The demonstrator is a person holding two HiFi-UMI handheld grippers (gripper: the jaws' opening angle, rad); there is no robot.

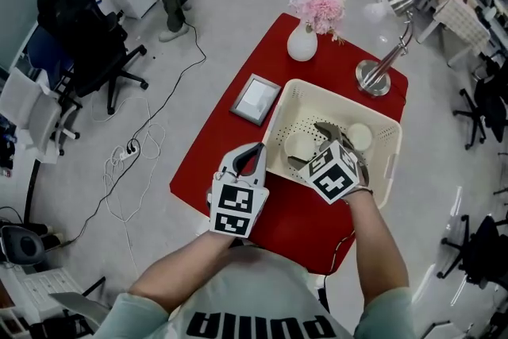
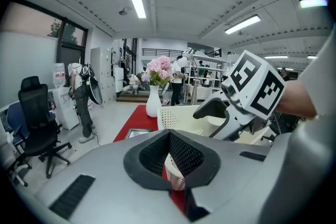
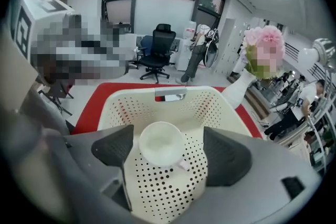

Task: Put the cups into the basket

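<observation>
Just outside the basket's (image 1: 275, 127) near-left corner, the left gripper (image 1: 255, 151) hung over the red table (image 1: 210, 163), its jaws drawn together on nothing. Inside the basket, the right gripper (image 3: 168, 150) stood low with its jaws spread wide. A white cup (image 3: 160, 143) sat mouth-up on the perforated floor between them, ungripped. A second cup (image 1: 359, 136) sat toward the basket's far-right side. This looked like the release of a placed cup. Next, the right gripper would need to rise straight up, clear of cup and basket wall.
</observation>
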